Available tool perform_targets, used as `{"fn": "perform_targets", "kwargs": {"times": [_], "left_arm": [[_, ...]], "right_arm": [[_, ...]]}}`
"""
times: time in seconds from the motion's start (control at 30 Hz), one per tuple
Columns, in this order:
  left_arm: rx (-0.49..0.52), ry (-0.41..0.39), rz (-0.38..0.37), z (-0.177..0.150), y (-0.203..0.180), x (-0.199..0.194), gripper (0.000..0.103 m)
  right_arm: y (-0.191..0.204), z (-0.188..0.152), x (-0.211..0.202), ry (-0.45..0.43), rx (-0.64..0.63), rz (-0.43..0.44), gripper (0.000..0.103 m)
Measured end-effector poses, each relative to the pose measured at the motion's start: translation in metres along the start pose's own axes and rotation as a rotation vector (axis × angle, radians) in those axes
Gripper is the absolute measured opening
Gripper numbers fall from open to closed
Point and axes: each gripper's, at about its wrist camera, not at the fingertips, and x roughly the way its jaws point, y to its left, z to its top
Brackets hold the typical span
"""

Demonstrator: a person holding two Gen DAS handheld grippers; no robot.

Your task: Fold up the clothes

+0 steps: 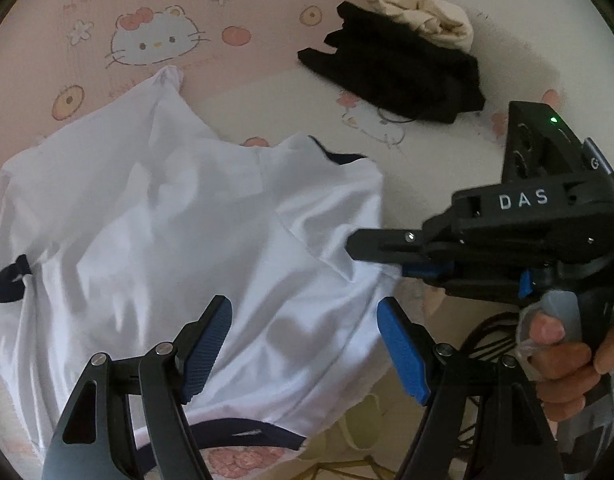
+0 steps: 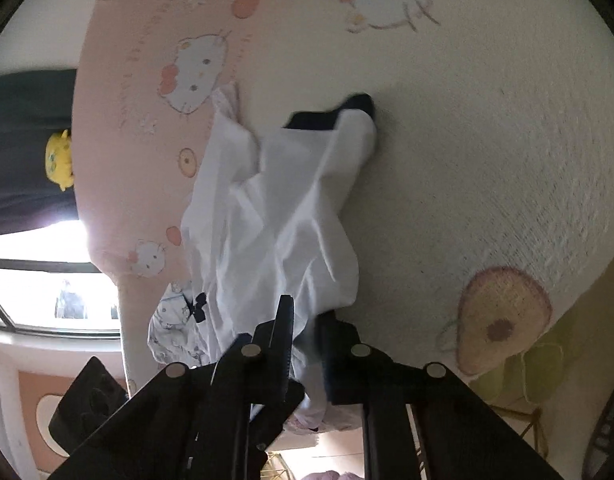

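A white shirt (image 1: 187, 240) with navy trim lies rumpled on the pink and cream cartoon-cat bedsheet (image 1: 267, 60). My left gripper (image 1: 305, 308) hovers open over the shirt's near part, its blue pads (image 1: 207, 344) wide apart with nothing held. At the shirt's right edge my right gripper (image 1: 371, 258), gripped by a person's hand (image 1: 567, 360), is shut on a fold of the white cloth. In the right wrist view the shirt (image 2: 275, 208) stretches away from the right gripper (image 2: 307, 316), whose dark fingers pinch its near edge. A navy cuff or collar (image 2: 335, 116) shows at the shirt's far end.
A folded black garment (image 1: 395, 68) and a cream one (image 1: 423, 12) lie at the back right of the bed. The bed's near edge runs under my grippers, with the floor and pale slippers (image 2: 523, 368) below. A yellow plush toy (image 2: 59, 160) and a bright window (image 2: 47, 280) are off to the left.
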Motion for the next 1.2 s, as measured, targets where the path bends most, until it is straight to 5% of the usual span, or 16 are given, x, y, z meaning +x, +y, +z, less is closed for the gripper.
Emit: {"fn": "perform_targets", "kwargs": {"times": [0.07,0.27,0.53,0.7,0.87,0.93,1.0,1.2], "left_arm": [[0.003,-0.014,-0.041,0.002,-0.003,-0.004,0.074],[0.152,-0.052,0.050,0.001,-0.026,0.002,0.074],[0.096,-0.055,0.076,0.004,-0.023,0.018,0.064],[0.118,-0.027,0.080,0.004,-0.030,0.027,0.028],[0.127,-0.019,0.086,0.000,-0.033,0.032,0.022],[0.113,-0.009,0.081,0.000,-0.031,0.033,0.022],[0.085,0.003,0.074,0.001,-0.027,0.033,0.022],[0.041,0.014,0.048,0.001,-0.018,0.030,0.022]], "right_arm": [[0.006,0.002,-0.001,0.002,-0.014,0.015,0.011],[0.010,0.002,0.003,0.030,-0.024,0.021,0.011],[0.002,0.000,0.006,0.051,0.006,0.047,0.012],[0.000,0.000,0.011,0.066,0.015,0.045,0.012],[-0.003,0.001,0.011,0.079,0.024,0.034,0.012],[-0.006,0.002,0.010,0.076,0.031,0.026,0.023],[-0.008,0.005,0.009,0.073,0.043,0.023,0.053],[-0.015,0.017,0.010,0.034,0.044,-0.007,0.055]]}}
